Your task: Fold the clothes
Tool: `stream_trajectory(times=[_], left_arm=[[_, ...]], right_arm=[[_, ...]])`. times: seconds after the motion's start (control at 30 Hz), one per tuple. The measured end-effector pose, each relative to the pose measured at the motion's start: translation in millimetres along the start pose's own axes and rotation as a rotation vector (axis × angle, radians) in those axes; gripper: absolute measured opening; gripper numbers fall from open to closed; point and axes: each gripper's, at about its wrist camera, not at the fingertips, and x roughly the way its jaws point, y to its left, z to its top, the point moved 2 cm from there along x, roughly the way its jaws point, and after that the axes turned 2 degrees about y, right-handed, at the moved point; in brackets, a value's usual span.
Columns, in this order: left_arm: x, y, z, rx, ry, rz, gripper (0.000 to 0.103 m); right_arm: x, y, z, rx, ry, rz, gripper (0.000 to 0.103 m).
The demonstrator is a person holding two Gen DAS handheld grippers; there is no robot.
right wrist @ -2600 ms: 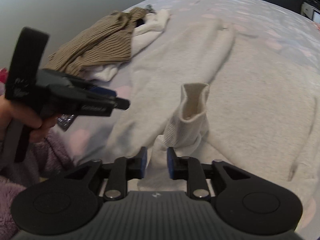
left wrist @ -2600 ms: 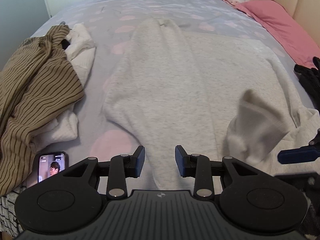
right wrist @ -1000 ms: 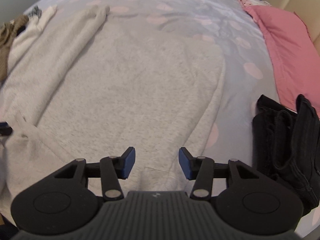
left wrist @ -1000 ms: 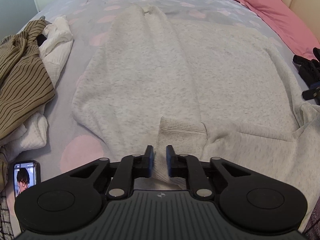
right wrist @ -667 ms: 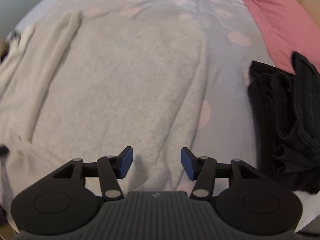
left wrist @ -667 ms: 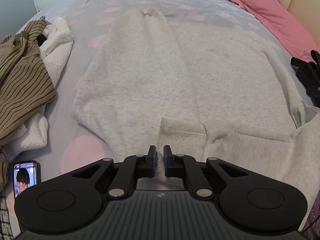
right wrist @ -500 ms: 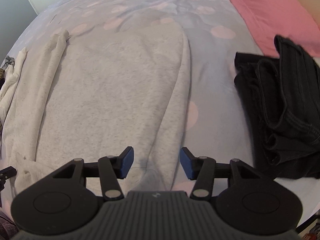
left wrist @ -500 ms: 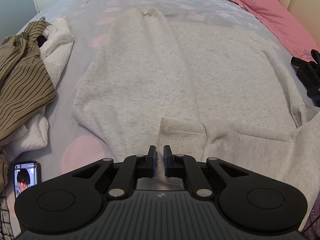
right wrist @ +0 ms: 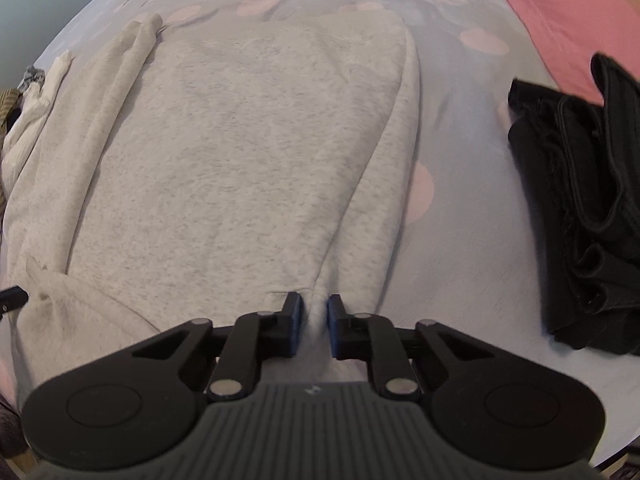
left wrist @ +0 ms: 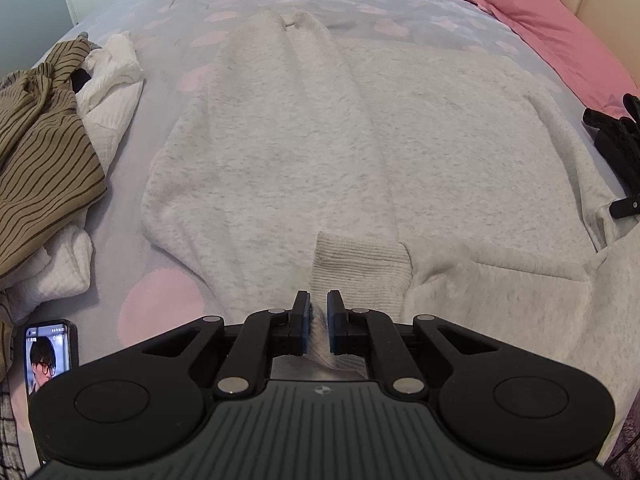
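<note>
A light grey sweatshirt [left wrist: 360,152] lies spread flat on the bed, one sleeve folded over its body. My left gripper [left wrist: 318,322] is shut on the ribbed sleeve cuff [left wrist: 360,276] at the near edge. In the right wrist view the sweatshirt [right wrist: 240,140] fills the middle. My right gripper [right wrist: 314,326] is shut on a pinched ridge of its near right edge, by the side seam.
A brown striped garment [left wrist: 40,140] and a white one [left wrist: 108,96] are piled at the left. A phone [left wrist: 46,356] lies at the near left. Folded black clothes [right wrist: 580,216] sit at the right. A pink pillow [left wrist: 552,36] lies at the far right.
My right gripper has closed from wide open onto the sweatshirt's near right edge. My left gripper stays shut on the cuff and has not moved.
</note>
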Motion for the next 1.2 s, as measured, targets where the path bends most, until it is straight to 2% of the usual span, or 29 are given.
stream_trajectory(times=[0.17,0.37,0.47,0.57,0.63,0.87,0.93,1.0,1.07,1.1,1.17,1.2], left_arm=[[-5.8,-5.5,1.8,0.033,-0.038,0.016,0.002],[-23.9,-14.6,7.3,0.048,-0.127,-0.057,0.002],[-32.0,-17.9,9.9,0.047,-0.179,-0.11,0.002],[-35.6,-19.5,13.0,0.052,-0.208,-0.099,0.001],[-34.8,-18.9,14.8,0.056,-0.208,-0.075,0.001],[-26.0,-11.2,21.4,0.022,-0.146,-0.111,0.002],[-23.4,-9.0,23.3,0.012,-0.128,-0.121,0.002],[-20.9,-6.9,25.2,0.003,-0.111,-0.131,0.005],[-18.5,-4.7,27.1,-0.007,-0.093,-0.142,0.024],[-17.2,-3.6,28.0,-0.012,-0.084,-0.147,0.03],[-14.7,-1.4,29.9,-0.022,-0.066,-0.157,0.05],[-11.5,-2.4,30.6,-0.02,-0.05,-0.166,0.052]], right_arm=[[-10.5,-8.5,-1.6,-0.023,-0.035,-0.039,0.01],[-31.8,-39.4,-7.3,0.013,-0.076,-0.097,0.009],[-27.5,-57.3,-15.0,0.025,-0.043,-0.118,0.008],[-4.4,-73.2,-23.4,0.056,0.021,-0.124,0.008],[5.1,-79.4,-25.4,0.076,0.033,-0.117,0.008],[11.7,-94.1,-28.6,0.151,0.024,-0.058,0.012],[12.0,-96.6,-30.3,0.156,0.021,-0.051,0.017],[12.2,-95.7,-31.2,0.143,0.017,-0.058,0.02],[12.4,-94.2,-31.6,0.129,0.013,-0.064,0.021],[12.5,-93.5,-31.4,0.124,0.011,-0.066,0.024],[11.5,-90.8,-31.8,0.119,0.009,-0.071,0.026],[11.6,-90.0,-31.5,0.115,0.01,-0.074,0.028]])
